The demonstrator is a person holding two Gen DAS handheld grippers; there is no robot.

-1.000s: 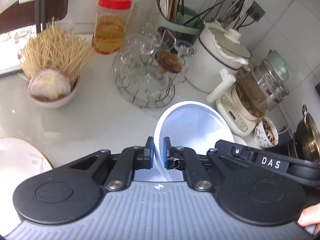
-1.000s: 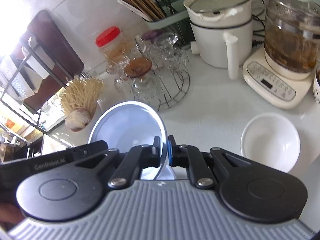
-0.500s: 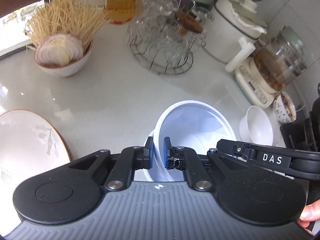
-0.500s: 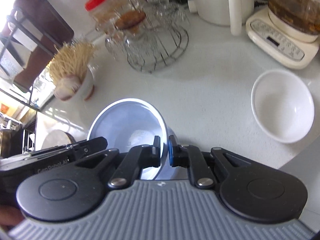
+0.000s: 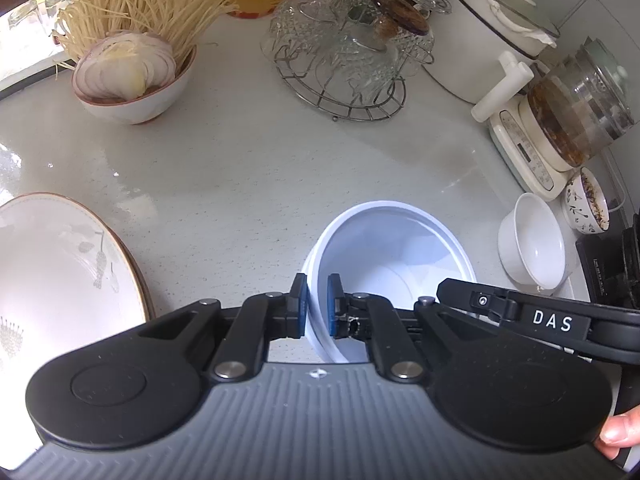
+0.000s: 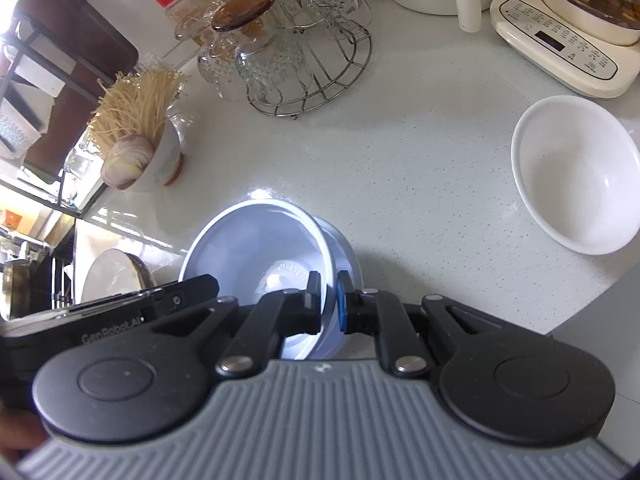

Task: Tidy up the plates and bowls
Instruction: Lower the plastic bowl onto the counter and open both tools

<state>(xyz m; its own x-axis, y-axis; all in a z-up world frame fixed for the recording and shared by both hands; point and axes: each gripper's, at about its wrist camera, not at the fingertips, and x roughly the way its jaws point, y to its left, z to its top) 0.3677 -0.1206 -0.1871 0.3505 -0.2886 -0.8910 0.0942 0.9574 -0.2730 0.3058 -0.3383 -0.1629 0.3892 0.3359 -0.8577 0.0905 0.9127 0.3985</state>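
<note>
A pale blue-white bowl is held by both grippers just above the white counter. My left gripper is shut on its left rim. My right gripper is shut on its right rim; the bowl also shows there. An empty white bowl sits on the counter to the right, also in the left wrist view. A white plate with a brown rim and leaf print lies at the left, also in the right wrist view.
A bowl of noodles and sliced onion stands at the back left. A wire rack of glass cups is at the back middle. A white pot, a kettle on its base and a small patterned bowl stand at the right.
Both grippers have carried the pale bowl down and back toward the counter's near side. The plate at the left and the white bowl at the right have come into closer view.
</note>
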